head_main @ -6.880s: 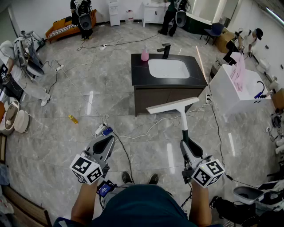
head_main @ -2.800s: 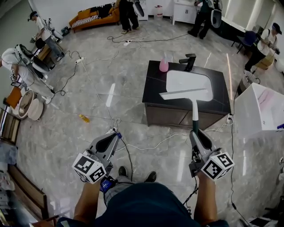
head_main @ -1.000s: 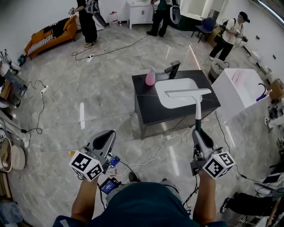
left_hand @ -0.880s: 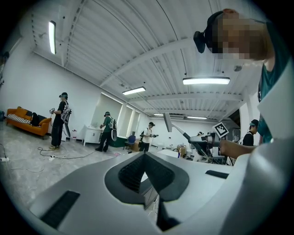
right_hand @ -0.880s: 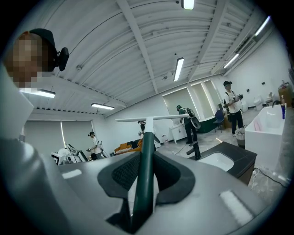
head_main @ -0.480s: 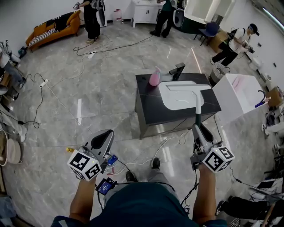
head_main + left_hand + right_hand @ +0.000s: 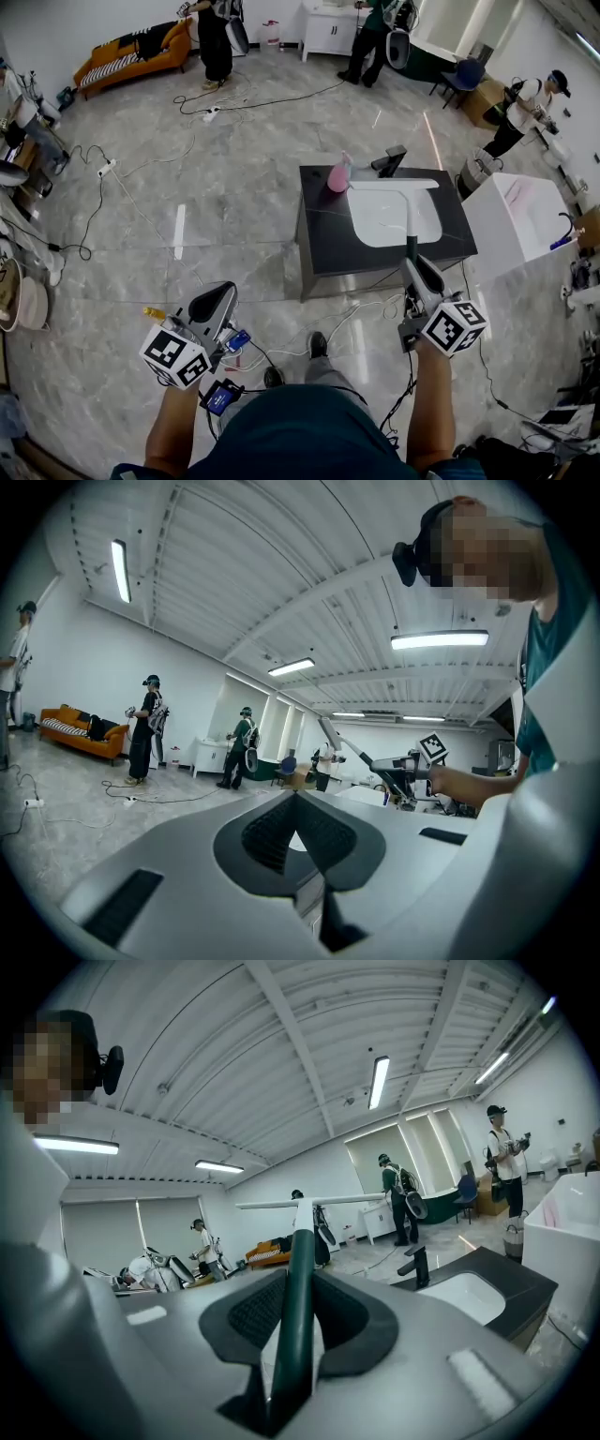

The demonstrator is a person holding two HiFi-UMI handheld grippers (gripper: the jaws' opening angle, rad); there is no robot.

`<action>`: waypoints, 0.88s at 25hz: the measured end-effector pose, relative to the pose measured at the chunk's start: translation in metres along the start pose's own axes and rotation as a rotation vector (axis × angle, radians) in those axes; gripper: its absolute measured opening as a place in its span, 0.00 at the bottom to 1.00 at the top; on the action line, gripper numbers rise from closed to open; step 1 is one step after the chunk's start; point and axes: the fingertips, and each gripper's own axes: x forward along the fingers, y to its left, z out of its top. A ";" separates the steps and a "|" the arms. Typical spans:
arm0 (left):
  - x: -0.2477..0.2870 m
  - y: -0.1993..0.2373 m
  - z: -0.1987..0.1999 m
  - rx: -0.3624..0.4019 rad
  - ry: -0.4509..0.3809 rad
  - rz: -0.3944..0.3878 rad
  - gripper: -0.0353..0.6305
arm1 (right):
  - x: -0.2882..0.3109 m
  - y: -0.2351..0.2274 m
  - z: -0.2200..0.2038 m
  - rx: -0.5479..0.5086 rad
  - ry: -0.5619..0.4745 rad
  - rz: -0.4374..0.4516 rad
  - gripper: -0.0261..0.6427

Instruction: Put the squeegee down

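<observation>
The squeegee has a dark green handle (image 7: 410, 246), a white neck and a long white blade (image 7: 394, 185). My right gripper (image 7: 418, 271) is shut on the handle and holds the squeegee out nearly level, its blade above the back of the white sink (image 7: 398, 217) near the black faucet (image 7: 389, 161). In the right gripper view the handle (image 7: 298, 1288) runs up between the jaws to the blade (image 7: 309, 1203). My left gripper (image 7: 215, 304) hangs low at the left over the floor, shut (image 7: 295, 797) with nothing in it.
A black vanity (image 7: 323, 234) carries the sink and a pink soap bottle (image 7: 337, 176). A white cabinet (image 7: 520, 225) stands to its right. Cables (image 7: 366, 309) trail over the floor in front of the vanity. Several people (image 7: 220, 42) and an orange sofa (image 7: 127, 56) are at the back.
The right gripper has carried the squeegee forward, so its blade has gone from over the middle of the sink to its back edge by the faucet. The left gripper has barely shifted.
</observation>
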 end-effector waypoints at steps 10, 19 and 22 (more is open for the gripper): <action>0.008 0.017 0.001 -0.016 0.011 0.106 0.06 | 0.056 -0.032 -0.010 0.006 0.063 0.045 0.19; 0.026 0.035 -0.009 -0.038 0.039 0.155 0.06 | 0.109 -0.062 -0.028 0.021 0.114 0.052 0.19; 0.035 0.038 -0.011 -0.042 0.048 0.161 0.06 | 0.125 -0.072 -0.035 0.031 0.130 0.055 0.19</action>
